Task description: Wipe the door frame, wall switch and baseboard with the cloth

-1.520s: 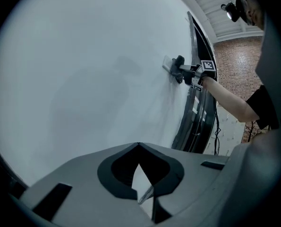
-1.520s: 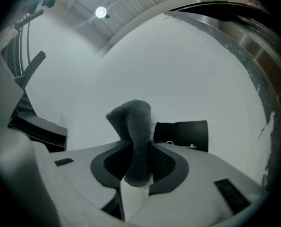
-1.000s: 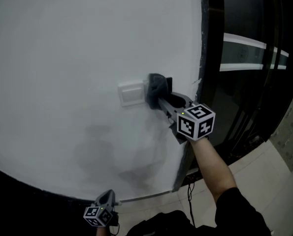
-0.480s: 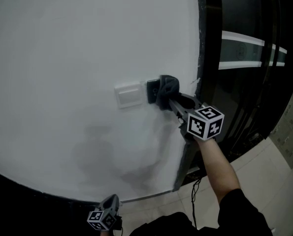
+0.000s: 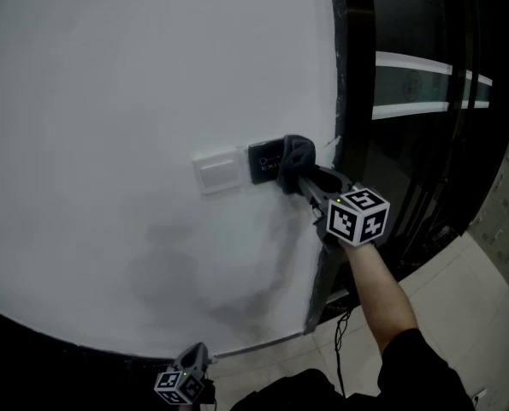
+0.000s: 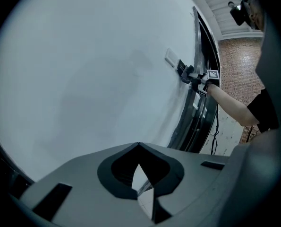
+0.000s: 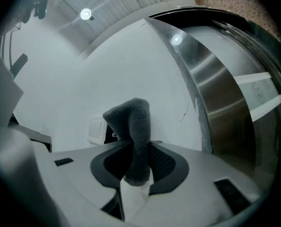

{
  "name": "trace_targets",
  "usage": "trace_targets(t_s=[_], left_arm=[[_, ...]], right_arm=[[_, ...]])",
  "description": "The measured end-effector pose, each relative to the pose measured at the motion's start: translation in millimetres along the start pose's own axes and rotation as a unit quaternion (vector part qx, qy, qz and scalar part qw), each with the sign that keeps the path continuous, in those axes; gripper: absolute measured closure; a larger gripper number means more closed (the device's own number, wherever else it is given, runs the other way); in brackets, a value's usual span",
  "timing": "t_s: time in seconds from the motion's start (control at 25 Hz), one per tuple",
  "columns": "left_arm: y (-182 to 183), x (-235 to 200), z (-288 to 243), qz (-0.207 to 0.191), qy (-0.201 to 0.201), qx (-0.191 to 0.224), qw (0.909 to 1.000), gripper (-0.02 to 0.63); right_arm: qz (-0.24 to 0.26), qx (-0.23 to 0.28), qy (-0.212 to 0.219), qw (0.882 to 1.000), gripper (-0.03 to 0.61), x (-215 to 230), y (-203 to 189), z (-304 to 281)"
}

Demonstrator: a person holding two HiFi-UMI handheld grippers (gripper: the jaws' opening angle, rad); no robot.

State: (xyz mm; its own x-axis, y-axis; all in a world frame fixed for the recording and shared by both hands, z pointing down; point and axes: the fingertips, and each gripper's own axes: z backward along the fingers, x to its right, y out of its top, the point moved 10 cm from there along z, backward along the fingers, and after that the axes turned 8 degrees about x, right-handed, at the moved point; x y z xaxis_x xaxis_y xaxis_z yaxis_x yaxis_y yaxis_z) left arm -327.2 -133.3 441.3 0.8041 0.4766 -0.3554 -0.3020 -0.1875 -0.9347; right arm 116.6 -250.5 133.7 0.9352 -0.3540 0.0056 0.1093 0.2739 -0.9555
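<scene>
A plain white wall fills most of the head view. Along its right edge runs a dark door frame, with a black glass door crossed by a pale band beyond it. Pale floor tiles lie below the door.

The right gripper reaches to the wall on an outstretched arm, its jaws clenched on a dark grey fleecy cloth. The cloth stands up out of the jaws, and its bunched end is pressed at the right edge of a small black wall panel, near the door frame. A white rectangular wall switch sits just left of that panel.

The left gripper hangs low near the wall's bottom edge, jaws closed together with nothing between them.
</scene>
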Motion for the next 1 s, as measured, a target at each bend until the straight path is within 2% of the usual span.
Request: trace_targets(t_s=[0.32, 0.48, 0.6, 0.68, 0.8, 1.0], left_arm=[[6, 0, -7, -0.012, -0.016, -0.006, 0.9998, 0.623], [10, -1, -7, -0.007, -0.022, -0.003, 0.9997, 0.623], [10, -2, -6, -0.007, -0.022, 0.0, 0.9997, 0.623], [10, -4, -5, -0.008, -0.022, 0.003, 0.9997, 0.623], [10, -8, -3, -0.004, -0.02, 0.008, 0.9998, 0.623], [9, -15, 5, 0.001, -0.009, 0.019, 0.9998, 0.623]], right_arm=[[0.038, -0.002, -0.037, 0.999, 0.48, 4, -1, 24], [0.027, 0.009, -0.038, 0.999, 0.48, 4, 3, 35], [0.042, 0.014, -0.033, 0.998, 0.48, -4, 11, 36], [0.057, 0.021, -0.01, 0.998, 0.48, -21, 20, 32], [0.078, 0.029, 0.057, 0.995, 0.48, -63, 30, 18], [0.113, 0.027, 0.165, 0.979, 0.48, -140, 30, -15]])
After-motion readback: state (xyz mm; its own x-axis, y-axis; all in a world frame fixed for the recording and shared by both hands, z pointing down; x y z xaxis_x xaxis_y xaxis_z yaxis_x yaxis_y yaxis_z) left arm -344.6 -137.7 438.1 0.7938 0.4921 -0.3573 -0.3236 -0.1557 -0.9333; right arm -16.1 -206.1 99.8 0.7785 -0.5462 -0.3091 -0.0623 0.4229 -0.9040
